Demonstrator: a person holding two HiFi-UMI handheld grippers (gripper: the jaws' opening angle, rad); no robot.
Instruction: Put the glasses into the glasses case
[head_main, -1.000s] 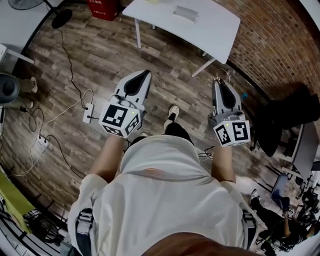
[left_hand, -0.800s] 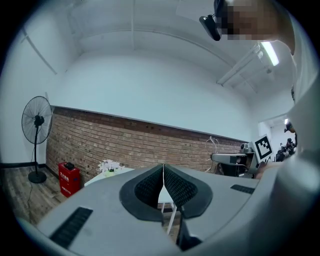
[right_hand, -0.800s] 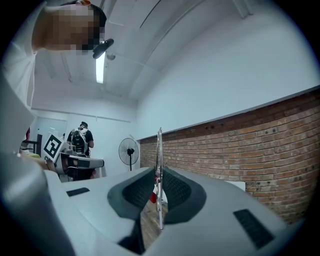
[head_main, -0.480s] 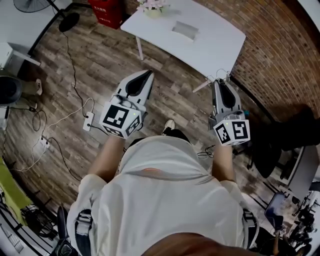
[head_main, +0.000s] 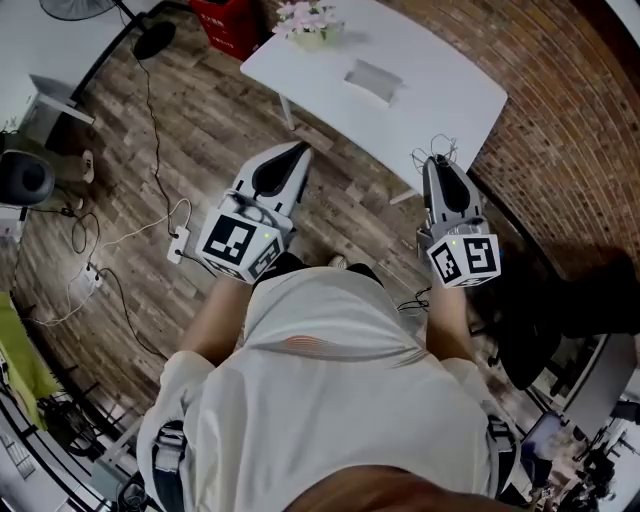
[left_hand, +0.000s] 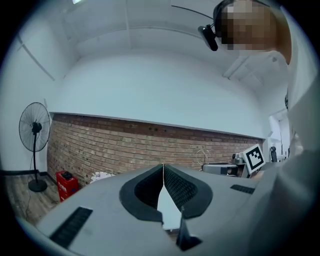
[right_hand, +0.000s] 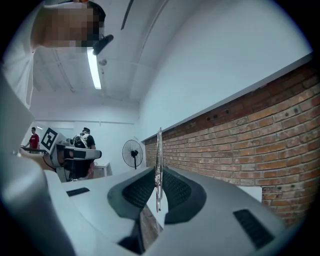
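Right gripper view: my right claw (right_hand: 158, 172) pinches glasses (right_hand: 158, 145) meant for the desk's (head_main: 440, 95) glasses case (head_main: 372, 80); left claw (left_hand: 163, 170) closed, empty.

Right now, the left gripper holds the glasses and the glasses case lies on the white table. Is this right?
Not quite. The glasses are clamped in the right gripper, as the right gripper view shows. The left gripper is shut with nothing in it. The rest stands: the glasses case does lie on the white table.
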